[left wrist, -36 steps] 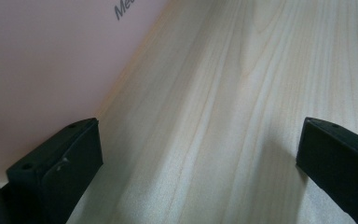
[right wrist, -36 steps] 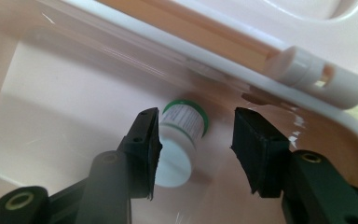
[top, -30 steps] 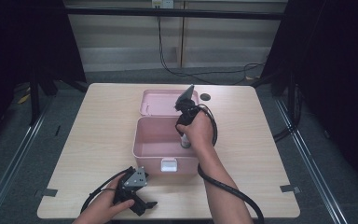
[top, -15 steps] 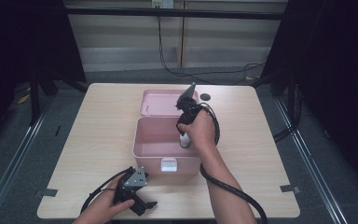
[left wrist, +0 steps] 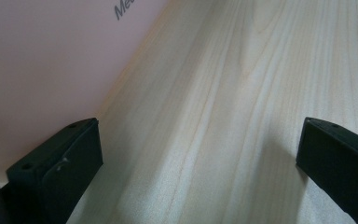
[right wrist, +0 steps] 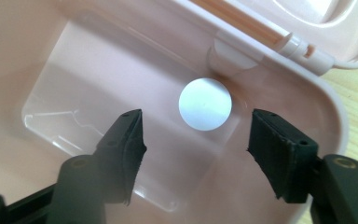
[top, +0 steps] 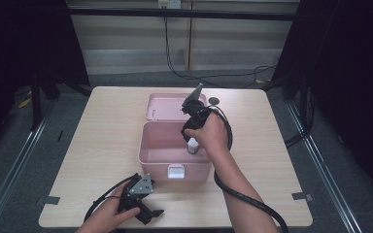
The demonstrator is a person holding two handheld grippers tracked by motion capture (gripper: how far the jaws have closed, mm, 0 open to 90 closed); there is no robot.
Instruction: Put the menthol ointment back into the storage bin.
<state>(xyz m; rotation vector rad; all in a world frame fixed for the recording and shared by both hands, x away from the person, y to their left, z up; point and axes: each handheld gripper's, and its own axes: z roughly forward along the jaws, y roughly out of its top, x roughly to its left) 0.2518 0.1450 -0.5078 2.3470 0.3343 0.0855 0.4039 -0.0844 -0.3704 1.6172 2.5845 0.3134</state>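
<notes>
A: Table: pale wood. It lies under both grippers, and in the left gripper view it runs bare between the spread jaws.

B: Box: pink, lid thrown back flat beyond the right gripper. That gripper hangs over the far right corner of the open box, tips pointing down into it. The left gripper rests near the front edge of the table, just short of the box's front wall; the pink wall stands beside its left jaw.

A: Jaw state, right gripper: apart, nothing between the pads.

B: Left gripper: wide apart as well, holding nothing.

A: Bottle: small, white cap. It stands upright inside the box at the right wall, just below the right hand.

B: In the right gripper view the white cap shows as a round disc just ahead of the jaw tips, about centred between them, touching neither, close under the hinge of the box.
</notes>
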